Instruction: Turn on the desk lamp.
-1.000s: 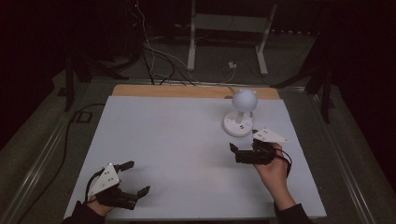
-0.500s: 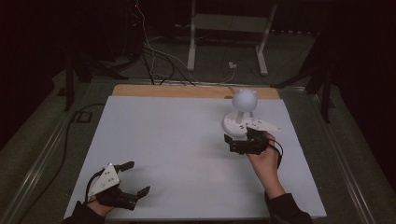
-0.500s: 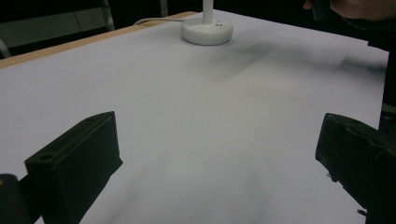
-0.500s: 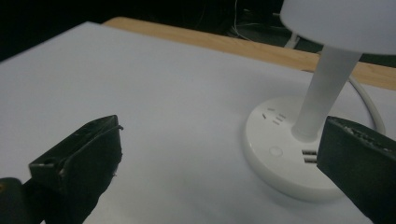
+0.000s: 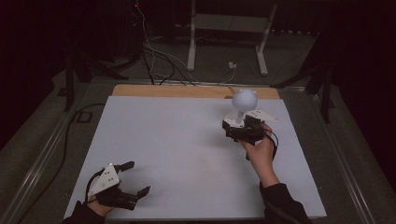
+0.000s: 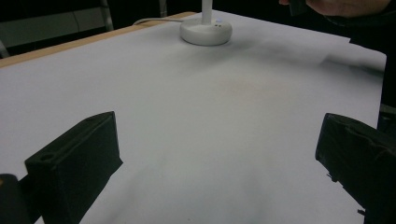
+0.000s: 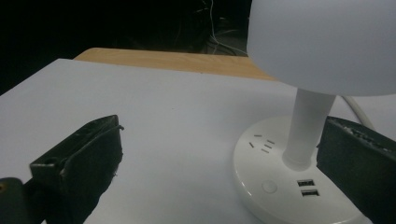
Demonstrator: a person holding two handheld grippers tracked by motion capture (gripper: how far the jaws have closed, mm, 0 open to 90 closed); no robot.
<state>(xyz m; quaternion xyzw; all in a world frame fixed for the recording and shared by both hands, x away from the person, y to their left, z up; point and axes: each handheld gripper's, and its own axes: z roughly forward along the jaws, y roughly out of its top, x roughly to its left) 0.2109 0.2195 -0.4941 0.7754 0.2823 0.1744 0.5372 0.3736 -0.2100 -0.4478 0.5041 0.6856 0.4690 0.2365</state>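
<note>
A small white desk lamp with a round globe head stands at the back right of the white table. Its round base carries a button, socket slots and two USB ports, and its stem rises under the globe. My right gripper is open and hovers just over the base, its right jaw beside the stem. The lamp base is also far off in the left gripper view. My left gripper rests open near the table's front left corner, nothing between its jaws.
A wooden strip runs along the table's far edge. The lamp's white cable trails off behind it. Beyond the table, in the dark, stand a white metal stand and loose cables on the floor.
My right gripper has moved forward and left, from the table's right side up to the lamp base. The left gripper has stayed in place.
</note>
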